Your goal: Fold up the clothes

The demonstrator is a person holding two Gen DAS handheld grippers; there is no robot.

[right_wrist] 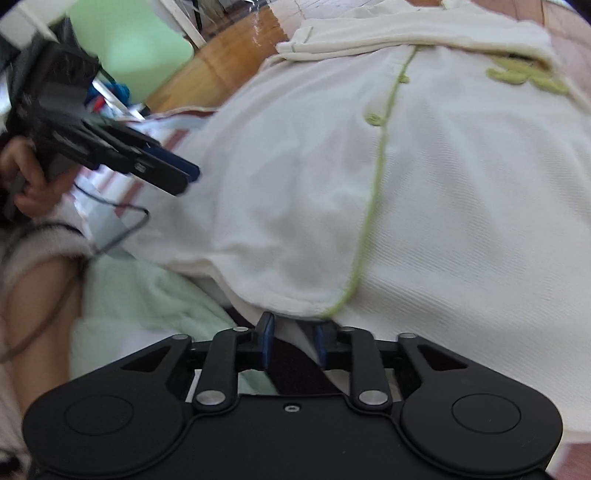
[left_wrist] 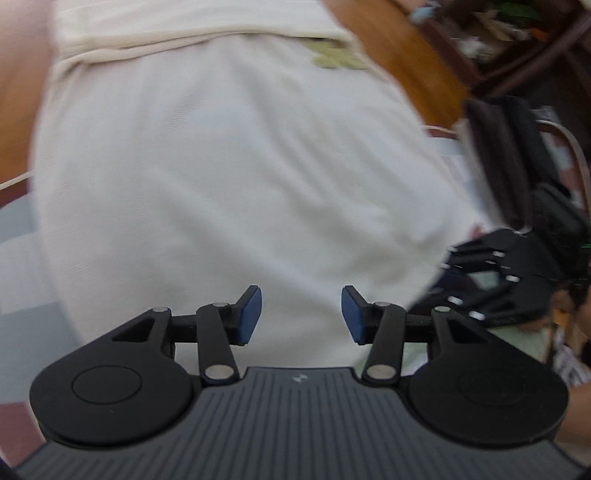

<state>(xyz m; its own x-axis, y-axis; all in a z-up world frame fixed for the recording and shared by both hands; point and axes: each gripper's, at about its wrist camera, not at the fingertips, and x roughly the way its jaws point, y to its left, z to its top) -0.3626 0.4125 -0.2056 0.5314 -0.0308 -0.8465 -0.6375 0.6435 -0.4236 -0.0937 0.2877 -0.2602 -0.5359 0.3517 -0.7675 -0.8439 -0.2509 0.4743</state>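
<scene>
A cream garment (left_wrist: 236, 177) with a light green seam line and green knots (right_wrist: 373, 119) lies spread flat and fills both views. My left gripper (left_wrist: 301, 315) hovers over its plain middle, blue pads (left_wrist: 251, 314) apart with nothing between them. The right gripper (right_wrist: 293, 339) is at the garment's near hem (right_wrist: 295, 314), where the green line ends. Its pads stand a little apart, and the hem lies just past the tips without being pinched. From the right wrist, the left gripper (right_wrist: 184, 173) shows at the garment's left edge. The right gripper (left_wrist: 465, 280) shows at the left wrist view's right edge.
A pale green cloth (right_wrist: 155, 306) lies under the garment's near left corner. The wooden tabletop (right_wrist: 221, 59) shows beyond the garment. A person's hand (right_wrist: 29, 177) holds the left gripper, with a dark cable (right_wrist: 122, 229) trailing below. Cluttered shelves (left_wrist: 498, 33) stand at the far right.
</scene>
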